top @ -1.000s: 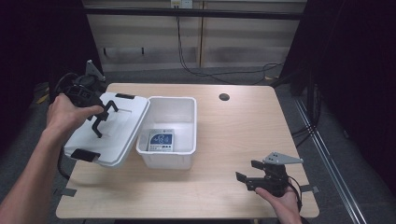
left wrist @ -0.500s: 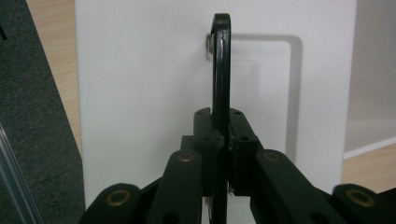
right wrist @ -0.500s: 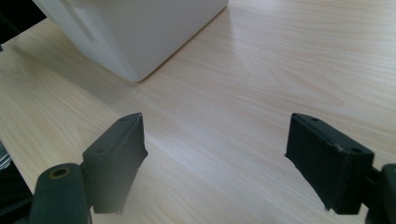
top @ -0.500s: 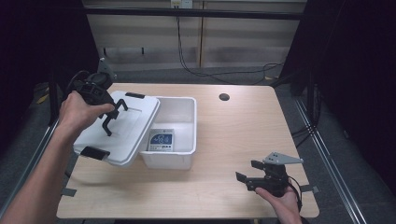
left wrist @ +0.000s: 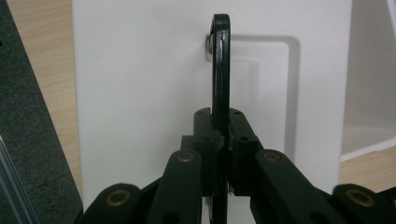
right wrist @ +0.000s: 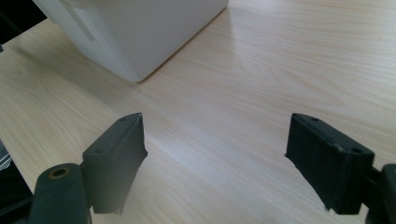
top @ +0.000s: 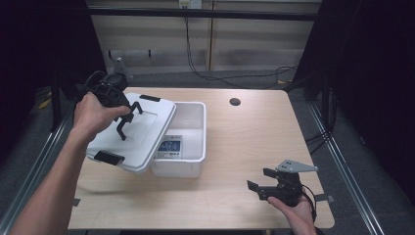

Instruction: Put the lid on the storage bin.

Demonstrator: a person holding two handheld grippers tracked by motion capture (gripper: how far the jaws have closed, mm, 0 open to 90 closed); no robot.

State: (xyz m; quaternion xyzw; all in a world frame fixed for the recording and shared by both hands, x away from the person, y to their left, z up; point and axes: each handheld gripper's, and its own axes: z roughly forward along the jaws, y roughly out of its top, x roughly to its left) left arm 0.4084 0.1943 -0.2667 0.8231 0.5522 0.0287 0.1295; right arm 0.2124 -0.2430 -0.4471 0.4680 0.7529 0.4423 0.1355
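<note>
With my left gripper (top: 126,119) clamped on the lid's black handle (left wrist: 220,65), the white lid (top: 132,132) hangs tilted across the open bin (top: 188,142), neither seated nor clear, while my right gripper (top: 259,179) waits agape over the table (top: 244,137).

- Left gripper (top: 128,119), clamped on the lid's black handle (left wrist: 220,70), has lifted higher.
- White lid (top: 142,134) under it now tilts, overlapping the bin (top: 193,161).

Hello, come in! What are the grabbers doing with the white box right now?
Left gripper shut on the lid's black handle, lid tilted over the white box. Right gripper open, low over the table. Nothing in the way.
</note>
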